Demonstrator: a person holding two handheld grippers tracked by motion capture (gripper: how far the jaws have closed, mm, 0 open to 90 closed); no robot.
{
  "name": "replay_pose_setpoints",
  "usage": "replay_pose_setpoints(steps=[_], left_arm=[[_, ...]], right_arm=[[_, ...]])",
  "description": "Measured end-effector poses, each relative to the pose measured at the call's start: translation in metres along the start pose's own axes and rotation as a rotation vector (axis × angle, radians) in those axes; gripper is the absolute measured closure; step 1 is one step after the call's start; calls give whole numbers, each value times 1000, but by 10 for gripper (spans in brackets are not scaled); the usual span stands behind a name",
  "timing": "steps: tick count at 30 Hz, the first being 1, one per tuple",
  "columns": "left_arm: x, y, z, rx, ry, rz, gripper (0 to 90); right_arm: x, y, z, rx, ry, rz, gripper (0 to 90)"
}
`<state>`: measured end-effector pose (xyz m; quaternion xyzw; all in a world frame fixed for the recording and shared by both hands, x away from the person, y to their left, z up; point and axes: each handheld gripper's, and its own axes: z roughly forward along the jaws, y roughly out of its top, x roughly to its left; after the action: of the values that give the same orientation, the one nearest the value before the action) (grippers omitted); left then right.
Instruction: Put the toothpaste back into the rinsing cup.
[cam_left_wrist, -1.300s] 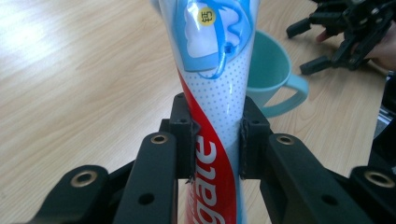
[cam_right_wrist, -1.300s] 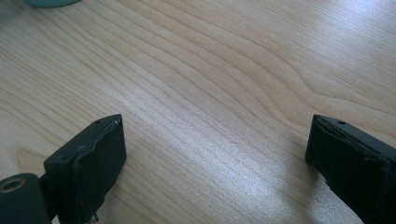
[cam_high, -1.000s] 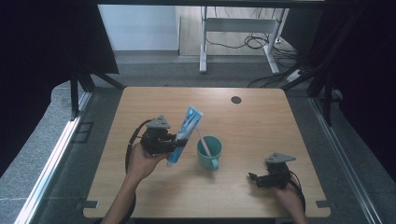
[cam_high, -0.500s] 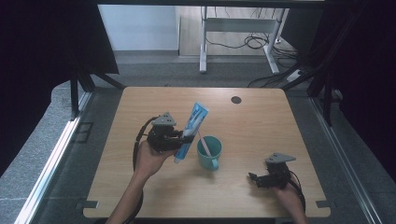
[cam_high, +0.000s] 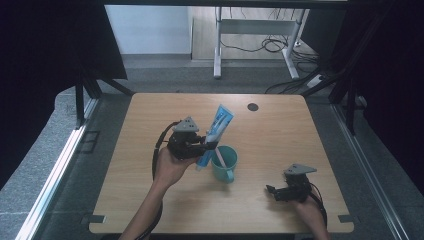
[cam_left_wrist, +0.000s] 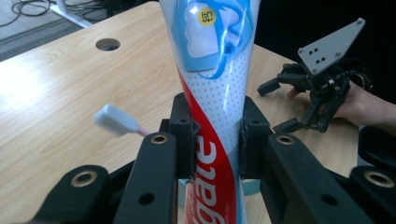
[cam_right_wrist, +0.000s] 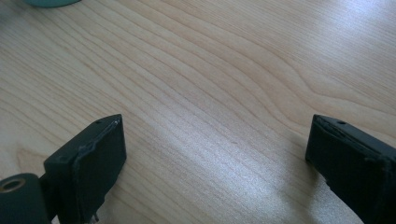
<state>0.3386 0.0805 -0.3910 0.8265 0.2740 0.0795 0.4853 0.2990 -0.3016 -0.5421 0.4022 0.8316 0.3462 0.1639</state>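
Step in hand, by the look of it: toothpaste tube (cam_high: 216, 134) pinched at mid-body in the jaws of the left gripper (cam_high: 205, 145), held tilted just above and beside the teal cup (cam_high: 224, 163) at mid-worktop, cap end apparently down though hidden behind the jaws. Next move likely a lowering of the tube into the cup alongside the pink-handled toothbrush (cam_left_wrist: 116, 122) standing there, then a release; calls for a clear line past the brush head. Count: one tube, one cup, one toothbrush, two grippers; right gripper (cam_high: 274, 190) resting near the worktop's (cam_high: 280, 130) front right, jaws wide apart, holding nothing.
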Motion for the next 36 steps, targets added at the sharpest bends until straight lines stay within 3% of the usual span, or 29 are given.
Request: replay_pose_setpoints(steps=[23,36], left_arm=[[-4,15,28,-40,24,21,725],[-1,13,41,-74,41,5,725]], right_arm=[[0,0,0,-3,-1,2,47],[0,0,0,-4,-1,1,47]])
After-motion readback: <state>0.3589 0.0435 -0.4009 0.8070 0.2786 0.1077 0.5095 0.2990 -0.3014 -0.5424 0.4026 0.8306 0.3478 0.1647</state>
